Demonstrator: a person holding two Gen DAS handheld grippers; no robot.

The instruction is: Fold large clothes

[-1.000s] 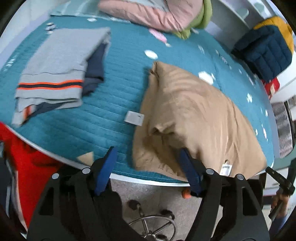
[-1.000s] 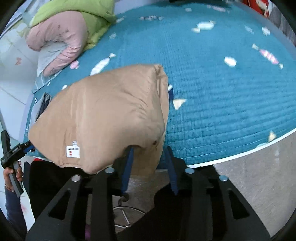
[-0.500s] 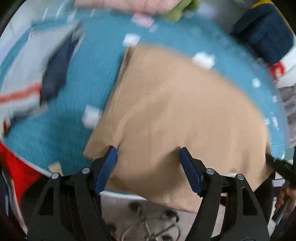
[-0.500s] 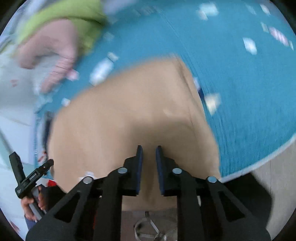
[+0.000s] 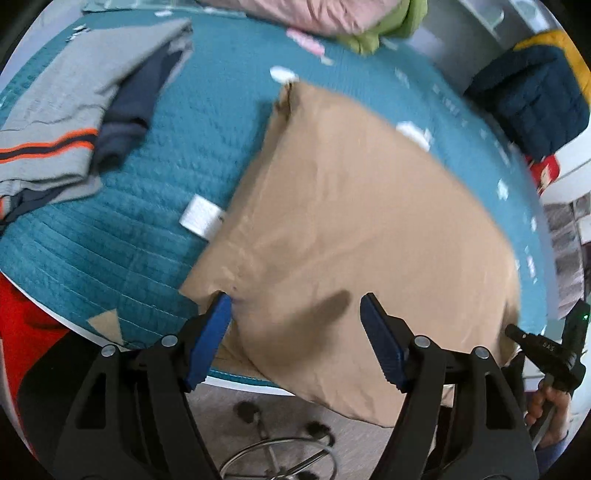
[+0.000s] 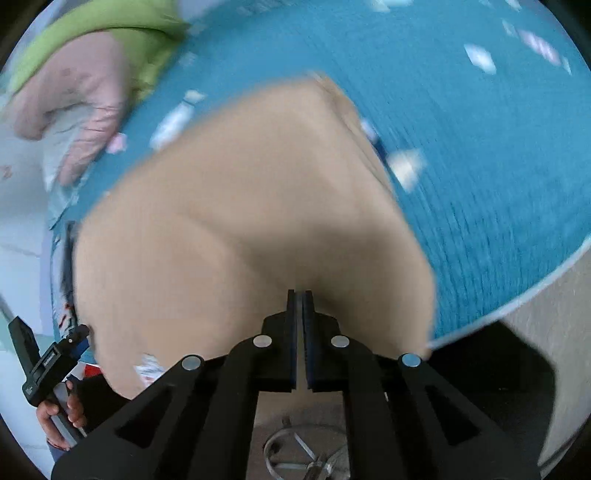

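A tan garment (image 5: 354,221) lies folded on the teal bedspread (image 5: 155,236), its near edge hanging over the bed's front edge. My left gripper (image 5: 295,306) is open, its blue fingers (image 5: 212,328) straddling the garment's near left part, not closed on it. In the right wrist view the same tan garment (image 6: 258,206) fills the middle, blurred. My right gripper (image 6: 299,295) is shut, its fingertips pinching the garment's near edge.
A folded grey sweater with orange stripes (image 5: 66,110) lies at the left of the bed. Pink and green clothes (image 5: 332,14) pile at the far edge. A navy and yellow jacket (image 5: 532,96) sits at the right. A stool base (image 5: 280,458) stands below.
My right gripper has closed on the tan garment's edge. The garment has been pulled flatter and nearer, and both grippers moved closer over it. The left gripper stayed open.
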